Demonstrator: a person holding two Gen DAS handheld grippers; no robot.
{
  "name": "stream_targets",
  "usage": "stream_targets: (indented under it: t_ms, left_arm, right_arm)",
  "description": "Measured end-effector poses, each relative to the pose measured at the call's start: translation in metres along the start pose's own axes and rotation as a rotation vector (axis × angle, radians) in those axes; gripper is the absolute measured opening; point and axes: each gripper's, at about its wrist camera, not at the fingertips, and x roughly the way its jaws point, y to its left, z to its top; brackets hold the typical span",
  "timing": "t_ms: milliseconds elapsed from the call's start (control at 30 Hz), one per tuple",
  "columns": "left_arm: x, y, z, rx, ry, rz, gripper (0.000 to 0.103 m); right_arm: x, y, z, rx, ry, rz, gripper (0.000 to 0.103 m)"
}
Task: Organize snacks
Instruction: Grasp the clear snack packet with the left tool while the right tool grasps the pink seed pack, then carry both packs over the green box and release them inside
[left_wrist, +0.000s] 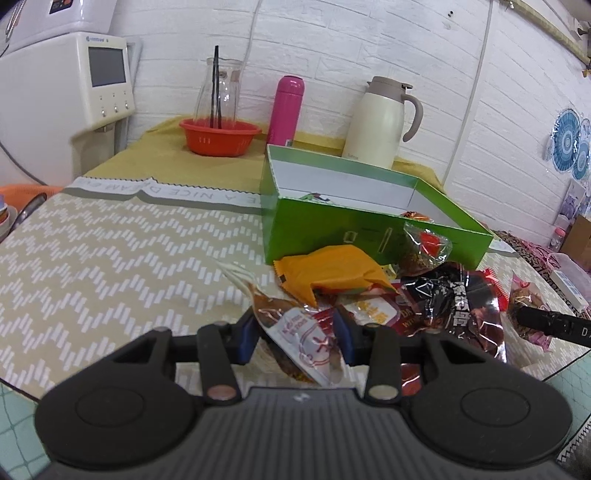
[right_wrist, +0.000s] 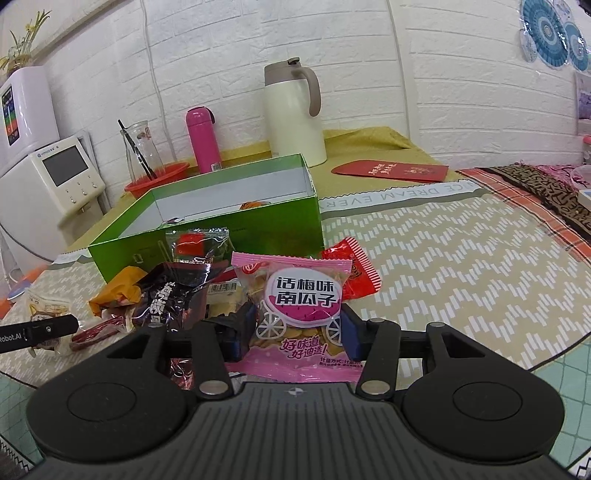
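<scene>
left gripper (left_wrist: 295, 334): tilted down toward the snack pile, blue pads pinched on a clear-and-white snack packet (left_wrist: 295, 332)
right gripper (right_wrist: 295, 332): same downward tilt, jaws set wide and clamped on a pink pumpkin-seed packet (right_wrist: 301, 314)
green box (left_wrist: 332, 229): open, just behind the pile, a few snacks low inside
pile: orange packet (left_wrist: 332, 275), black foil packet (left_wrist: 458, 299), red packet (right_wrist: 354, 273) on the tablecloth (left_wrist: 110, 251)
hard to make out: box contents mostly hidden by its wall
</scene>
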Motion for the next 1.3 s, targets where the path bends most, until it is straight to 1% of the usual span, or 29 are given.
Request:
stream_targets:
  t_ms: [267,600,767,933,1133,1200,1300]
  left_arm:
    - [-0.012,-0.017,0.000,0.035,-0.017,-0.032,0.040]
    - [-0.016,-0.039,0.022,0.102,-0.081,-0.080,0.040]
    - [-0.014,-0.043,0.028,0.105,-0.092,-0.101,0.040]
    - [-0.004,-0.048,0.041,0.110,-0.104,-0.120,0.040]
    - [0.020,-0.052,0.065,0.138,-0.135,-0.122,0.041]
    - [0.027,-0.051,0.070,0.149,-0.131,-0.103,0.041]
    - [0.039,-0.046,0.076,0.130,-0.127,-0.103,0.041]
  right_arm:
    - [-0.011,0.008,-0.003,-0.004,-0.016,0.009,0.082]
    - [-0.018,0.027,0.013,-0.120,-0.101,0.035,0.082]
    - [-0.017,0.028,0.014,-0.128,-0.099,0.054,0.082]
    - [-0.009,0.036,0.024,-0.168,-0.108,0.074,0.082]
    - [0.006,0.045,0.052,-0.234,-0.196,0.087,0.082]
    - [0.012,0.045,0.058,-0.247,-0.215,0.069,0.082]
    - [0.019,0.044,0.061,-0.289,-0.237,0.070,0.082]
